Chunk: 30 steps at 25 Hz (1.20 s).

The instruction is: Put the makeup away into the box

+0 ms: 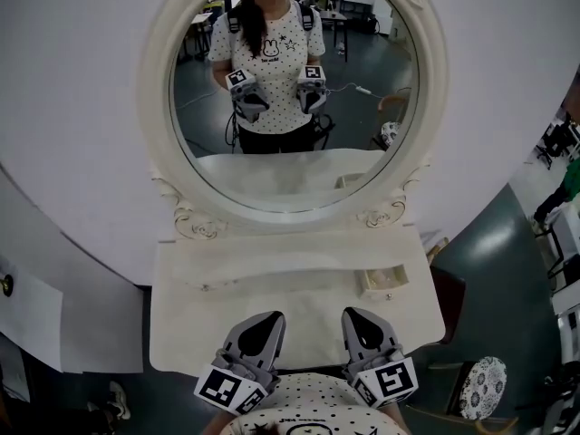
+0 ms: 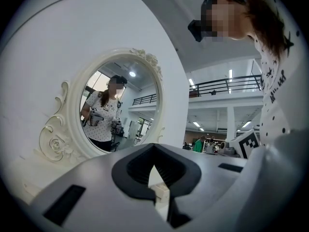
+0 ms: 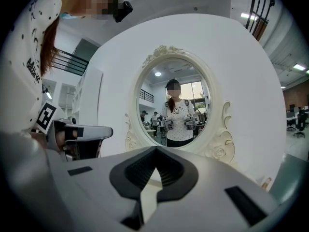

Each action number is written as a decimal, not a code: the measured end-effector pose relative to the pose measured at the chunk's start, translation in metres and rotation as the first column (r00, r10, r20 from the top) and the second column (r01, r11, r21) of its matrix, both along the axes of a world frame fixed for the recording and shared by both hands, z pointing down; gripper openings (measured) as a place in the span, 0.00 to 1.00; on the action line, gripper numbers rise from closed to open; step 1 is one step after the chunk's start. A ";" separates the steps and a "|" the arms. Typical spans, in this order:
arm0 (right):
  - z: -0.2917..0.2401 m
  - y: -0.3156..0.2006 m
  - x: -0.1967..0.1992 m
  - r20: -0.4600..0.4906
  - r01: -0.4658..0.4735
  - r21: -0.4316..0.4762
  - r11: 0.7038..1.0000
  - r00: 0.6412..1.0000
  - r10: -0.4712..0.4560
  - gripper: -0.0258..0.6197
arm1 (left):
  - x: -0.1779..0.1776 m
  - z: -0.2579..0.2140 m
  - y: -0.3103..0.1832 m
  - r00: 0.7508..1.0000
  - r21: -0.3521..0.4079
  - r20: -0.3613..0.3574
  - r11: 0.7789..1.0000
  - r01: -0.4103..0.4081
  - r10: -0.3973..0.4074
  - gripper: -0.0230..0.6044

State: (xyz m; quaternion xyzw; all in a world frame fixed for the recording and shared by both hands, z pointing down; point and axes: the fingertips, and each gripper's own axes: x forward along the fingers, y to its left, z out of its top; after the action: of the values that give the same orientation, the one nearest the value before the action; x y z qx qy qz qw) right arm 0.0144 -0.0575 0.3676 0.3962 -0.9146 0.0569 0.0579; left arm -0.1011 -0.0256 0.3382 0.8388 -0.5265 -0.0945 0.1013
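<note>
White dressing table (image 1: 208, 315) is faced by the left gripper (image 1: 265, 321) and right gripper (image 1: 362, 317), held side by side over its front edge, judged to be a ready pose before any reach. Both are pressed together on nothing. A small open box (image 1: 385, 284) is set near the right edge, within easy reach. No makeup can be made out anywhere.
</note>
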 end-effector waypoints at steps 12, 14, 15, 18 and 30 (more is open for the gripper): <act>0.004 0.001 -0.002 -0.006 -0.015 -0.006 1.000 1.000 0.015 0.05 | -0.004 0.003 0.000 1.000 -0.002 0.003 1.000 -0.005 0.005 0.03; 0.004 0.000 -0.002 -0.006 -0.015 -0.004 1.000 1.000 0.015 0.05 | -0.005 0.002 0.000 1.000 0.001 0.003 1.000 -0.002 0.002 0.03; 0.003 0.000 -0.003 -0.005 -0.014 -0.003 1.000 1.000 0.014 0.05 | -0.006 0.001 0.000 1.000 0.002 0.002 1.000 0.000 0.000 0.03; 0.003 0.000 -0.004 -0.006 -0.012 -0.004 1.000 1.000 0.012 0.05 | -0.006 0.000 0.000 1.000 0.004 -0.004 1.000 0.003 -0.003 0.03; 0.004 0.000 -0.006 -0.011 -0.009 -0.010 1.000 1.000 0.009 0.05 | -0.007 0.002 -0.004 1.000 -0.002 -0.016 1.000 -0.003 0.003 0.03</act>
State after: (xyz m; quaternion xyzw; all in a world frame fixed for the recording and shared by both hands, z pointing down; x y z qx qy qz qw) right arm 0.0082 -0.0577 0.3714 0.4002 -0.9122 0.0598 0.0645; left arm -0.1083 -0.0292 0.3402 0.8388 -0.5243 -0.1007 0.1065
